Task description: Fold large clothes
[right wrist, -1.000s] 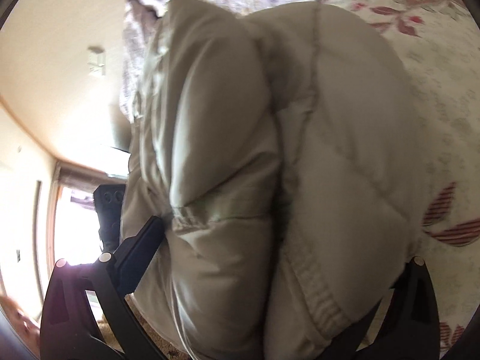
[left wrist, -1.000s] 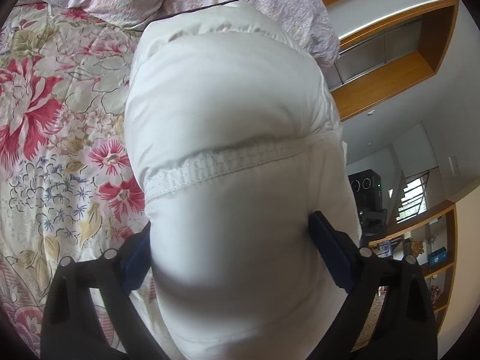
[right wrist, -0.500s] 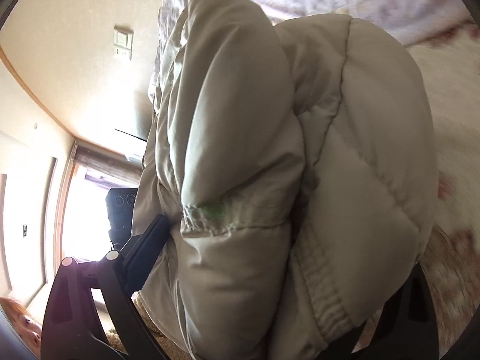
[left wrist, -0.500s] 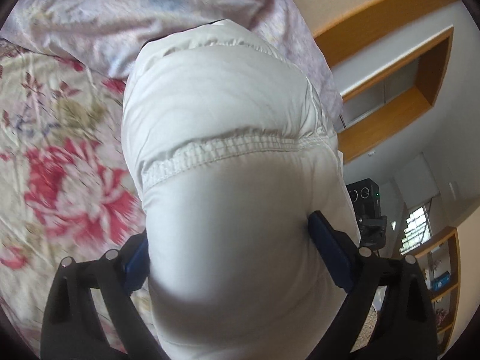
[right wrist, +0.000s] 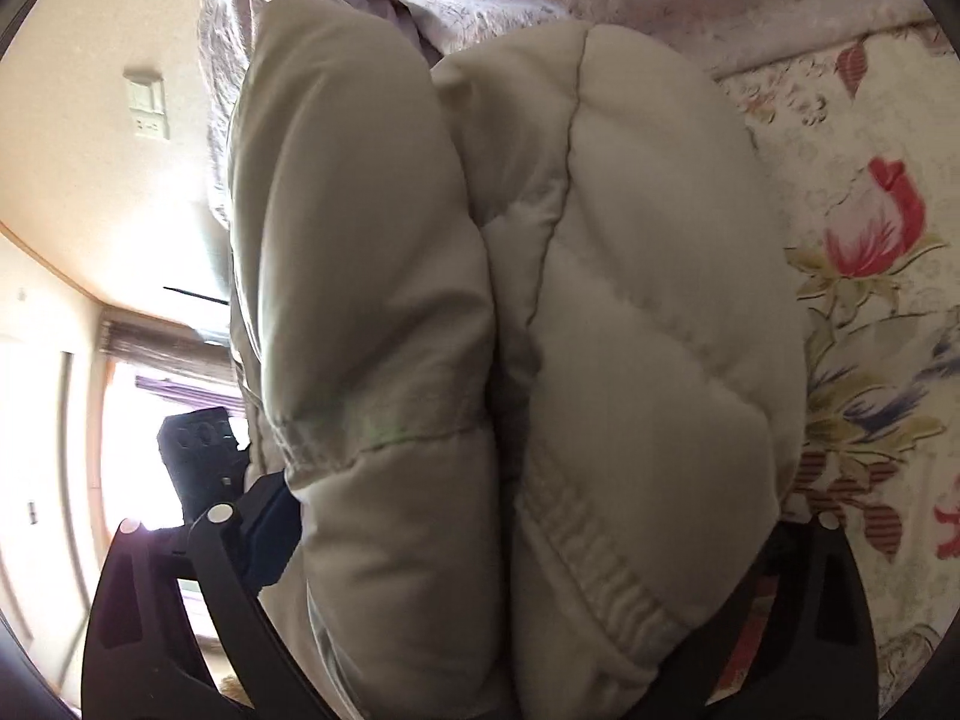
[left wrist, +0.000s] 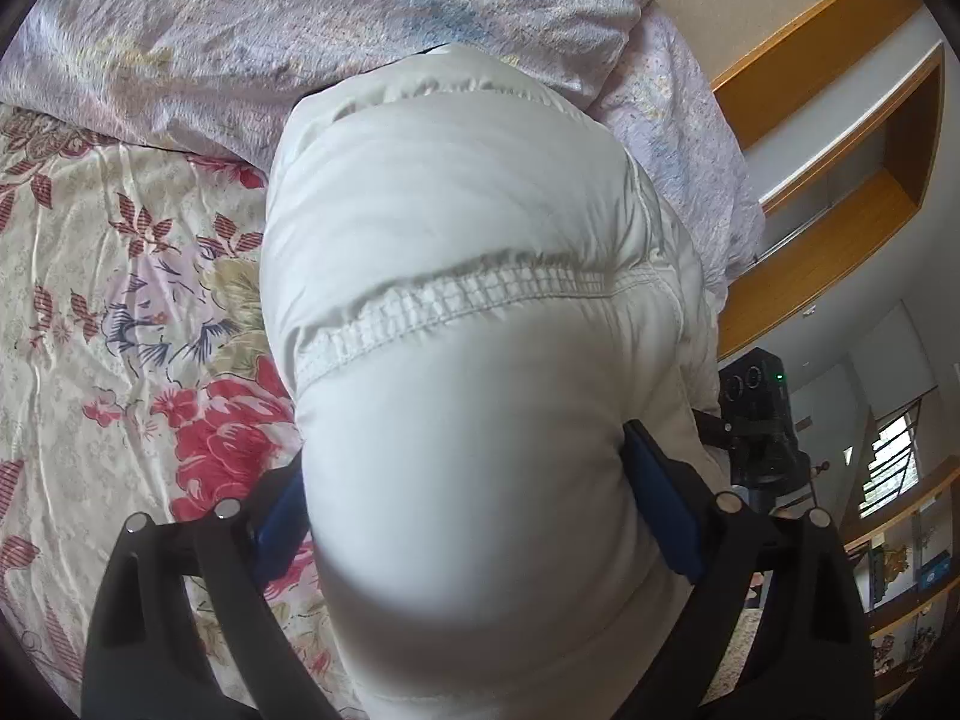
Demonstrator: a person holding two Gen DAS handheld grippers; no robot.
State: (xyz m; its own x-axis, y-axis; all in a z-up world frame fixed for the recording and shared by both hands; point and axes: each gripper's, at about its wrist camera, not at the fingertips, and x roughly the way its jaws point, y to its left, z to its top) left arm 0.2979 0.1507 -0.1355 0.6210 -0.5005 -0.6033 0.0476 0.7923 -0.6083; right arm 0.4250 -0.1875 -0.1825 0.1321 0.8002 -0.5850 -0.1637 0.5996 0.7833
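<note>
Left wrist view: the left claw (left wrist: 468,516) clamps a fat bundle of the white puffer jacket (left wrist: 456,276) filling centre frame, above the floral bedspread (left wrist: 120,312) at left. It looks light, springy and slick, so grip by the elastic hem (left wrist: 480,294).

Right wrist view: the right claw (right wrist: 528,540) squeezes two padded layers of jacket (right wrist: 648,300), with the bedspread (right wrist: 870,300) at right.
</note>
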